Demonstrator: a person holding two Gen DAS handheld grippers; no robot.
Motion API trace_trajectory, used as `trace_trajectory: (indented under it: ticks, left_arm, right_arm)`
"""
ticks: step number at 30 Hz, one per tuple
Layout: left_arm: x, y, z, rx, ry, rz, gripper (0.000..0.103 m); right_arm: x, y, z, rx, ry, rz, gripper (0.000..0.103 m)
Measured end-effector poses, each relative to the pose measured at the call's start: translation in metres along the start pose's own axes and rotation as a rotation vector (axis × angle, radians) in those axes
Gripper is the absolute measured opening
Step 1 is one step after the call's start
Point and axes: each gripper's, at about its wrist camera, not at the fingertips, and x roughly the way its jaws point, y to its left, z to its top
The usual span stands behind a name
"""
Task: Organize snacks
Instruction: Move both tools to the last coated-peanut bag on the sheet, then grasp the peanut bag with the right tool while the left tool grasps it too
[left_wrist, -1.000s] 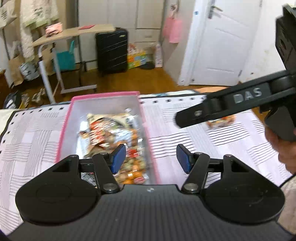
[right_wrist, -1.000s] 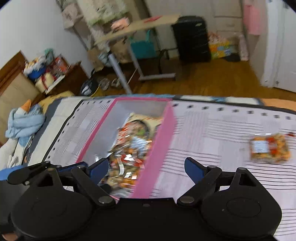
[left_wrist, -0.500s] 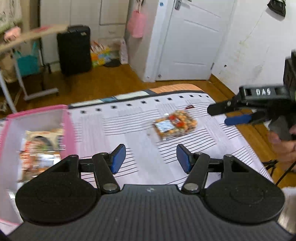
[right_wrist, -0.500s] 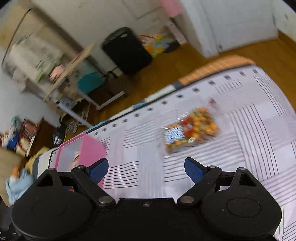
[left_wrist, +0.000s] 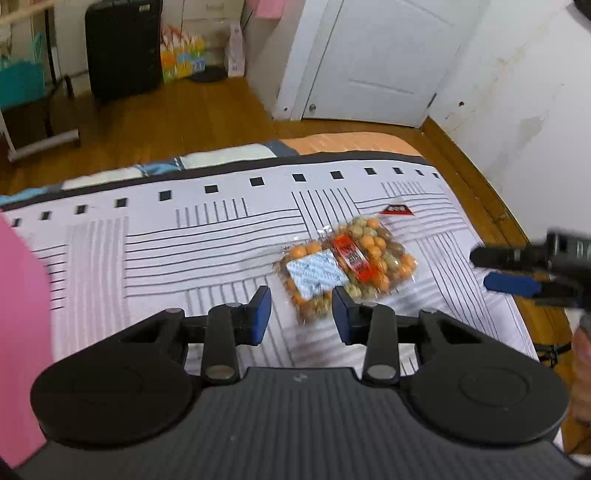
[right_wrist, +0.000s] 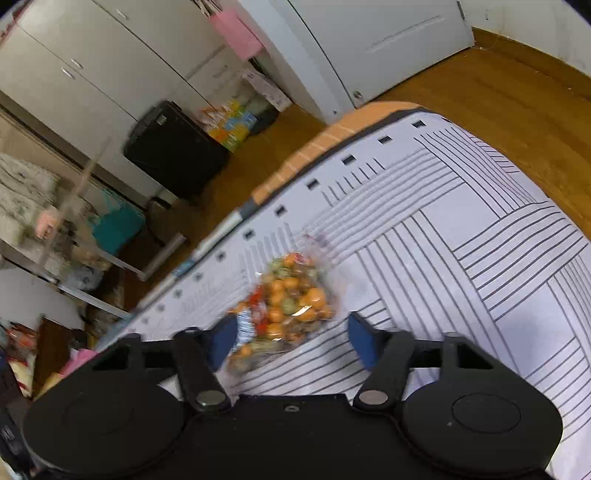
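Observation:
A clear snack bag (left_wrist: 347, 262) of orange and green balls with a red and white label lies on the striped bedspread (left_wrist: 184, 240). My left gripper (left_wrist: 301, 314) is open and empty, just short of the bag's near end. My right gripper (right_wrist: 291, 339) is open, and the same bag (right_wrist: 291, 299) lies just ahead of its fingers and between them. The right gripper also shows in the left wrist view (left_wrist: 517, 269), at the bag's right side. The pink box's wall (left_wrist: 18, 332) fills the left edge.
The bed's far edge (left_wrist: 258, 155) drops to a wooden floor (left_wrist: 166, 118). A black suitcase (left_wrist: 122, 44) and a white door (left_wrist: 373, 59) stand beyond. A small red wrapper scrap (left_wrist: 397, 210) lies behind the bag.
Both grippers have swung right, away from the pink box of snacks, and closed in on the lone bag. The bag has not moved.

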Motion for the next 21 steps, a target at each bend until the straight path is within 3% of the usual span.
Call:
trace_trajectory:
  ticks: [7,9,12,18,21]
  left_arm:
    - [0.058,0.002,0.031,0.008,0.014,0.039,0.035]
    - [0.074,0.005,0.040,-0.006,0.016,0.046,0.035]
    - [0.105,0.006,0.050,0.007,0.074,0.117,0.035]
    - [0.116,0.010,0.050,-0.022,0.148,0.021,0.033]
    - [0.113,0.014,0.039,-0.098,0.261,-0.158,0.036]
  right_arm:
    - [0.036,-0.004,0.005,0.074,0.058,0.066,0.058]
    - [0.049,-0.004,0.005,0.107,0.087,0.065,0.068]
    - [0.064,-0.003,0.005,0.140,0.158,0.056,0.070]
    - [0.073,-0.012,0.007,0.158,0.118,0.025,0.068]
    - [0.068,-0.011,0.007,0.130,0.085,-0.016,0.063]
